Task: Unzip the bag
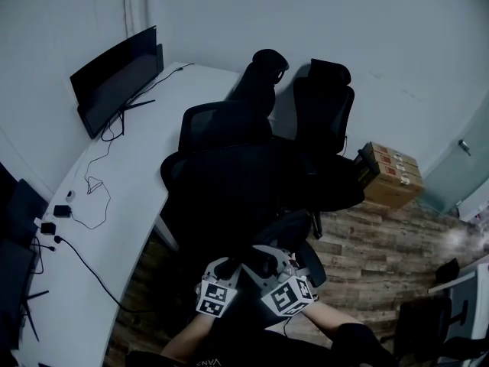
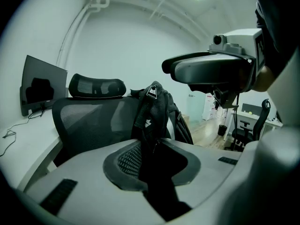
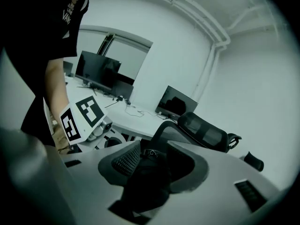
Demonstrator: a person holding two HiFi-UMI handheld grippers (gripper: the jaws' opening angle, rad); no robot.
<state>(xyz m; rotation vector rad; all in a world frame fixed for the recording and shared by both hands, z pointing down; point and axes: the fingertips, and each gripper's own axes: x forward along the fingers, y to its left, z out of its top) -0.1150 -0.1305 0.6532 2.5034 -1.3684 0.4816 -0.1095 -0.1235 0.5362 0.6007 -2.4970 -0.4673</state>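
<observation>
1. Chair [image 1: 223,125]: the bag [image 2: 157,108] stands upright on its seat, in front of the backrest.
2. Left gripper [image 2: 152,146]: the jaws are clamped on bag fabric. We use this grip as the anchor and hold the zip line taut.
3. Right gripper [image 3: 152,157]: the jaws are closed on dark bag material at the pull [image 3: 150,152]. We draw along the track, never away from it.

Black bag [image 2: 157,107], black mesh chair [image 2: 89,121], white desk [image 1: 114,228] — floor [image 1: 374,243] in brown wood planks.
</observation>
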